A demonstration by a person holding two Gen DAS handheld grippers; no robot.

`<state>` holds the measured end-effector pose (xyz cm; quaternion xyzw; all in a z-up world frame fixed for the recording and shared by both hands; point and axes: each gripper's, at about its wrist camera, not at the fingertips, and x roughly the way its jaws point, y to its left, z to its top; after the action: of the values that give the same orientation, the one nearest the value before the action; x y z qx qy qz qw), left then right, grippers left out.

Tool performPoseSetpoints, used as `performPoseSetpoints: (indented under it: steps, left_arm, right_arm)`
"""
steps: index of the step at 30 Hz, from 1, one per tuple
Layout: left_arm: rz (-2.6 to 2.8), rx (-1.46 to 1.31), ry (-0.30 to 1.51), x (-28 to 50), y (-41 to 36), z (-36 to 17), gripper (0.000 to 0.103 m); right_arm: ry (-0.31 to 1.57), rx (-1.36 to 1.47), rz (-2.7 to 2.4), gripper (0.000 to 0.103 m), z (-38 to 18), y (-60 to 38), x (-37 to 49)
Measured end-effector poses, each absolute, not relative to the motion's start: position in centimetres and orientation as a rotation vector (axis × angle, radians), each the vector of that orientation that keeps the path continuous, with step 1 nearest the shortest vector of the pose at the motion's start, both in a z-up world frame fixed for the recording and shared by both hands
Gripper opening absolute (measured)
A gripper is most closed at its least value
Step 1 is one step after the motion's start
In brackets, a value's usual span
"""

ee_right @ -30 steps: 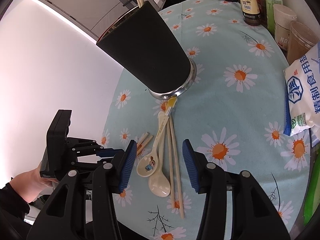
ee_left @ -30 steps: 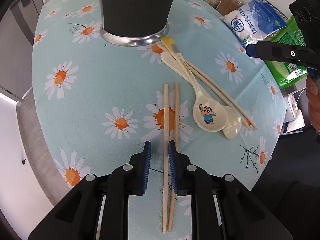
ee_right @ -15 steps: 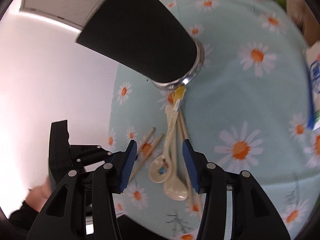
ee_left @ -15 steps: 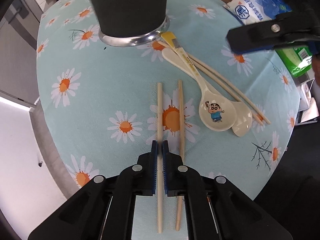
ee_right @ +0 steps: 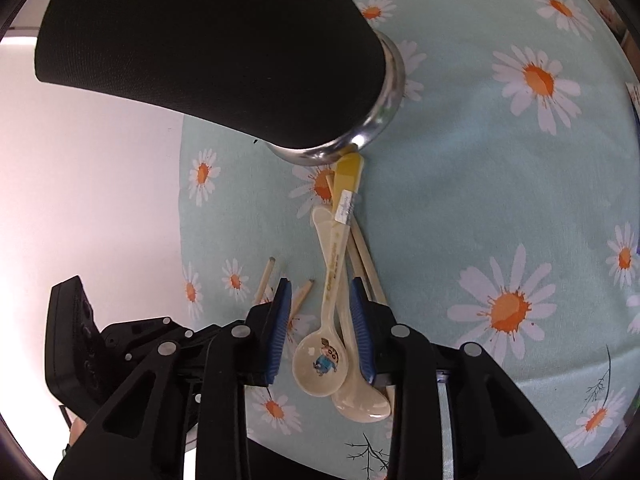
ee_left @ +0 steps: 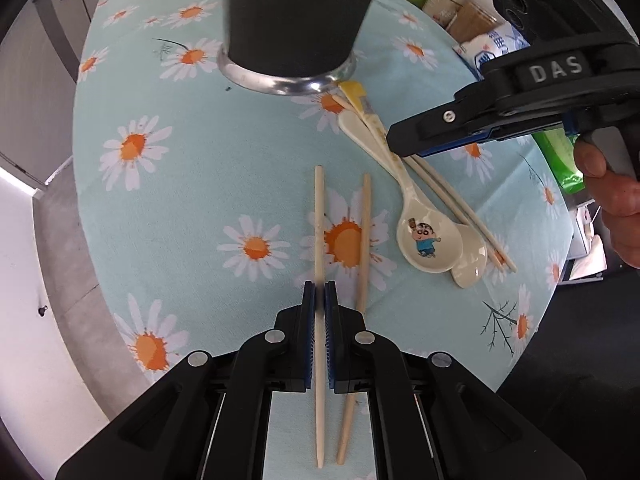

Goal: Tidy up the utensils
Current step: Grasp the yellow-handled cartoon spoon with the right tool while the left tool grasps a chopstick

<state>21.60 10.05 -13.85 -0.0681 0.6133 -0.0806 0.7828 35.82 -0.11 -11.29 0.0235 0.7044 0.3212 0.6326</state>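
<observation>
My left gripper (ee_left: 319, 290) is shut on a pale wooden chopstick (ee_left: 319, 216) that lies along the daisy tablecloth. A second, darker chopstick (ee_left: 364, 236) lies loose just to its right. My right gripper (ee_right: 320, 300) is open, with its jaws on either side of the handles of two cream spoons: one with a cartoon boy (ee_right: 320, 364) and a plain one (ee_right: 362, 400) under it. Another chopstick pair (ee_left: 448, 196) lies beside the spoons. The tall black utensil holder (ee_left: 292, 16) with a steel base stands at the back.
A salt bag (ee_left: 492, 52), jars and green packets (ee_left: 560, 160) stand at the table's back right. The round table's edge (ee_left: 80, 184) is close on the left and front. The right gripper's body (ee_left: 520, 104) hangs over the spoon handles in the left wrist view.
My left gripper closed on the left chopstick and shifted it away from the other one. My right gripper came down and forward over the spoons, its jaws now around their handles.
</observation>
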Motion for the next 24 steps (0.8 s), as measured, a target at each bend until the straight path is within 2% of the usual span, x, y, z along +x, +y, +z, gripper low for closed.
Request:
performPoseSetpoints:
  steps: [14, 16, 24]
  left_arm:
    - [-0.193, -0.225, 1.265, 19.3, 13.8, -12.6, 0.004]
    - [-0.197, -0.23, 1.259, 19.0, 14.3, -12.5, 0.004]
    - [-0.217, -0.239, 1.256, 18.7, 14.8, -12.8, 0.004]
  right_arm:
    - [1.607, -0.125, 0.586, 0.022, -12.5, 3.0, 35.1]
    - [1.592, -0.146, 0.566, 0.011, -12.6, 3.4, 34.9]
    - [1.579, -0.13, 0.545, 0.01, -12.7, 4.6, 33.5]
